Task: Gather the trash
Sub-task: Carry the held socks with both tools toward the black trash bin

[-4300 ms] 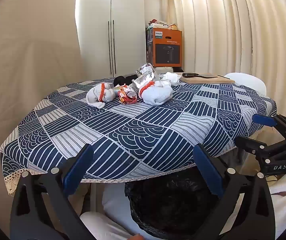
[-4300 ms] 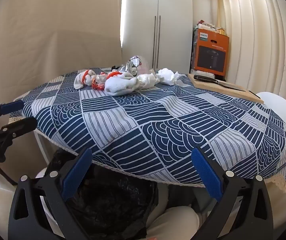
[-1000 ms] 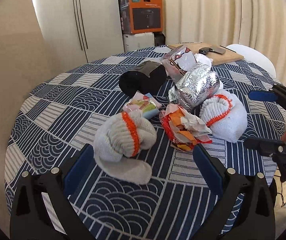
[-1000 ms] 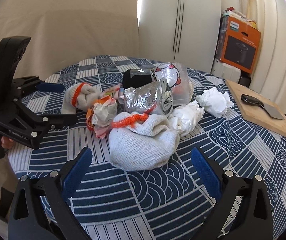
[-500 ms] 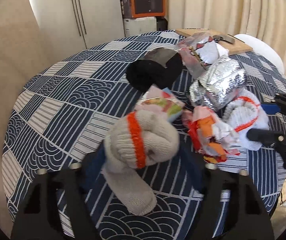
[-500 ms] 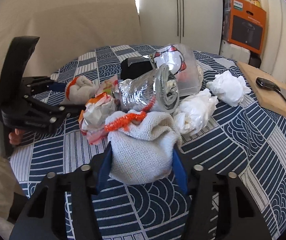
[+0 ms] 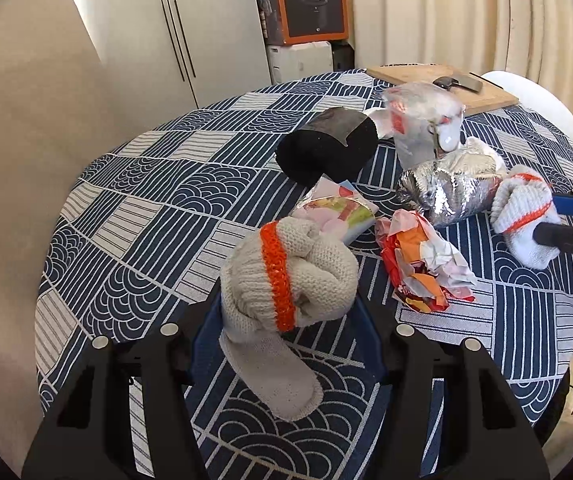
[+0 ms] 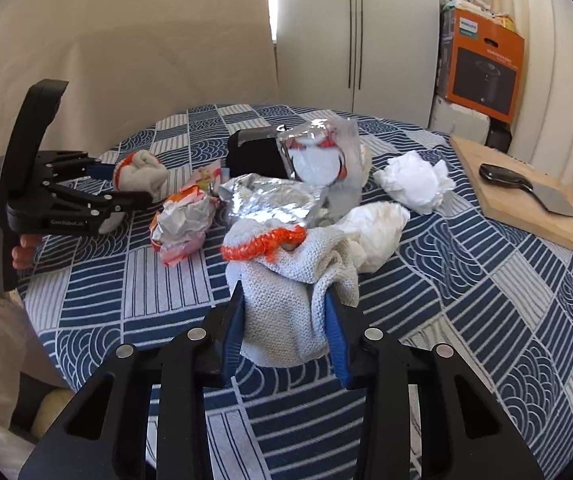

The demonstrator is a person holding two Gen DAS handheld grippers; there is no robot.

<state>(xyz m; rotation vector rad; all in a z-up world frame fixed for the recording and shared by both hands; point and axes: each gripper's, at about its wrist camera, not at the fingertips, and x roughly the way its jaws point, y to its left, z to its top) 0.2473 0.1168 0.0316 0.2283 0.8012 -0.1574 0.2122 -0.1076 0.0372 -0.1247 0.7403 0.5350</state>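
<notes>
A beige knitted glove with an orange band (image 7: pixel 306 272) sits between the blue pads of my left gripper (image 7: pixel 286 312). Its jaws are closing and press its sides, and its tail hangs toward the cloth. My right gripper (image 8: pixel 286 320) is shut on a pale grey glove with an orange cuff (image 8: pixel 282 280), squeezed narrow between the pads. Each gripper shows in the other's view: the left gripper (image 8: pixel 126 184) holds the beige glove (image 8: pixel 142 172), and the right gripper (image 7: pixel 558 220) holds the grey glove (image 7: pixel 522 212). Between the gloves lies a crumpled orange wrapper (image 7: pixel 422 264).
On the blue patterned tablecloth (image 7: pixel 146 208) lie a foil bag (image 7: pixel 450 196), a clear printed bag (image 7: pixel 422 120), a black object (image 7: pixel 326 152), a colourful packet (image 7: pixel 338 208) and two white tissue wads (image 8: pixel 410 184). A cutting board with a cleaver (image 8: pixel 526 208) sits far right.
Both grippers went from wide open to closed on a glove each. The right one has squeezed its glove narrower and drawn it away from the foil bag.
</notes>
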